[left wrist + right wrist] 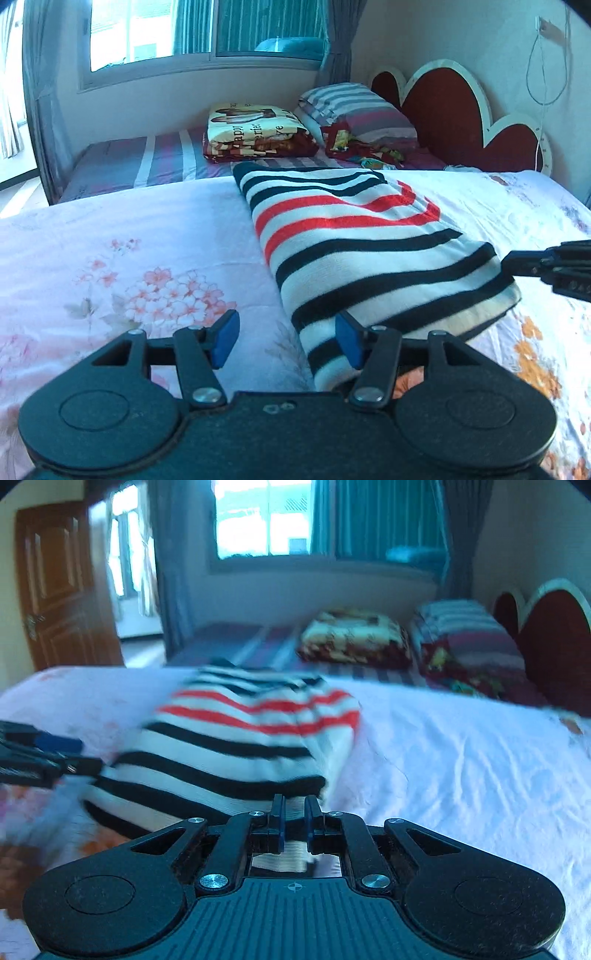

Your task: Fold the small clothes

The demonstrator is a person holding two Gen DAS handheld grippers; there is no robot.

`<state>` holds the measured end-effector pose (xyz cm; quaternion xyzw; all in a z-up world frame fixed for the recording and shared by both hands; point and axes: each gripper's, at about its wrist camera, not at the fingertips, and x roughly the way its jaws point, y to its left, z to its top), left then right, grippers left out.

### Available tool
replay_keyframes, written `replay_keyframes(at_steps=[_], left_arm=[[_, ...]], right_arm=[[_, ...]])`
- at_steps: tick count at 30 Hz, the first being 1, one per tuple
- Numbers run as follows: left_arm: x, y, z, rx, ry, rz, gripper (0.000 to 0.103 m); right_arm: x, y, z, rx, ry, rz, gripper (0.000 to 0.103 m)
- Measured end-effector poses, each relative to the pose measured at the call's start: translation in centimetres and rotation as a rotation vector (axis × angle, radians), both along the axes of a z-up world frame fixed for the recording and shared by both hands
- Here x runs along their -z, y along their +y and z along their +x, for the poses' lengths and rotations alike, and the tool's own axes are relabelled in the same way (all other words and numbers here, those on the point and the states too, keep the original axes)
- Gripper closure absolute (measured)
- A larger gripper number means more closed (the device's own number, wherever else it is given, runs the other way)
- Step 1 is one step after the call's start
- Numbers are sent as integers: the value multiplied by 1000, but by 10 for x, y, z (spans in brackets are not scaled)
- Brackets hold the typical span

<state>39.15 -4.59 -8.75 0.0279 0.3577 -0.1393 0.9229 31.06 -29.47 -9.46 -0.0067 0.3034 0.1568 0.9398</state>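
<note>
A striped garment [354, 243], white with black and red bands, lies folded lengthwise into a long strip on the floral bedsheet [110, 258]. My left gripper [286, 338] is open at the garment's near end, its right blue pad over the cloth's left edge, holding nothing. My right gripper [294, 821] is nearly shut, its pads close together at the garment's [236, 738] near right edge; the grip itself is blurred. The right gripper also shows at the right edge of the left wrist view [546, 264], at the cloth's right edge. The left gripper shows in the right wrist view [48, 753].
A folded patterned blanket [258, 133] and striped pillows [354, 110] lie on a second bed by the window wall. A red heart-shaped headboard [461, 110] stands at the right. A wooden door [62, 587] is at the far left. White sheet [461, 757] spreads right of the garment.
</note>
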Motion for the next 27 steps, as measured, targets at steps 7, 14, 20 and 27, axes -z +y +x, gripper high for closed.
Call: replay_keyframes(at_steps=[7,14,20,27], left_arm=[[13,-5,-8,-19,38,-4,48],[27,-4,-6,-17,41,9,45],[27,-5,-6,-19,41,16,44],[2,8,-13,-68,-22,-31,33]], right_arm=[[26,14,7,-20,81,-69,93],[41,16,20,19,121,-97,94],[44,20,19,26,105,-124,94],[18,-1,13,25,107,26,90]])
